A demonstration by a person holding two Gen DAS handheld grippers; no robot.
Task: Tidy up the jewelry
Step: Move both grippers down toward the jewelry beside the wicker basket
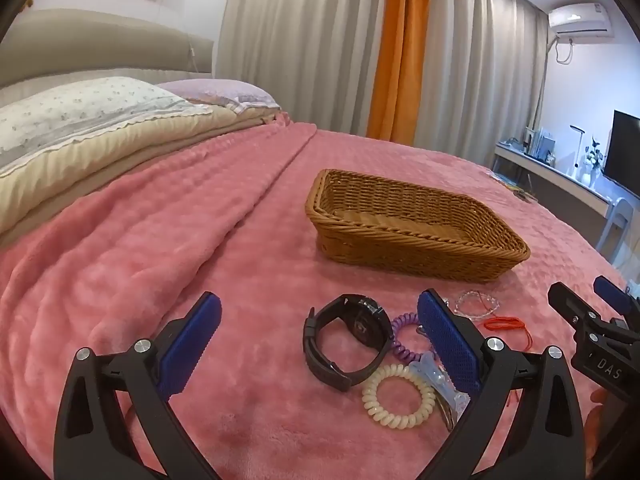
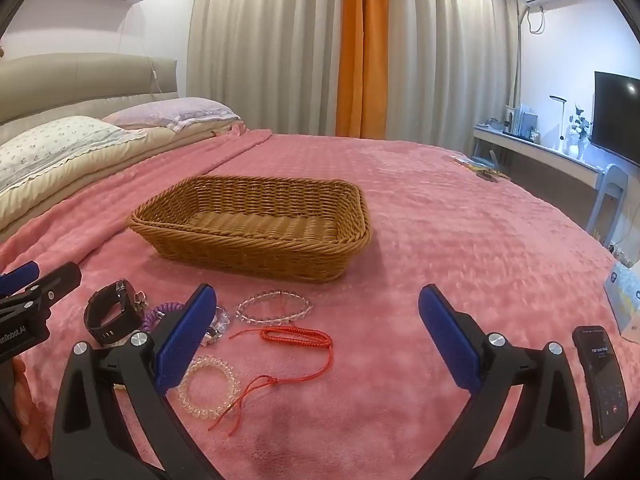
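On the pink blanket (image 1: pixel 160 240), left to right: left gripper (image 1: pixel 320 316), jaws spread wide, nothing grasped; black watch (image 1: pixel 348 340) standing between its fingers; purple coil tie (image 1: pixel 402 332); cream coil tie (image 1: pixel 398 396); clear bead bracelet (image 2: pixel 274 306); red cord (image 2: pixel 296 338); right gripper (image 2: pixel 318 306), jaws likewise released. The wicker basket (image 2: pixel 248 256) sits just beyond the pieces.

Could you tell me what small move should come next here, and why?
Probably lower the left gripper onto the black watch and close on it. Both grippers are open and hold nothing, the wicker basket has nothing in it, and every piece still lies on the pink blanket. The watch sits between the left gripper's fingers, so it looks the easiest first pick.
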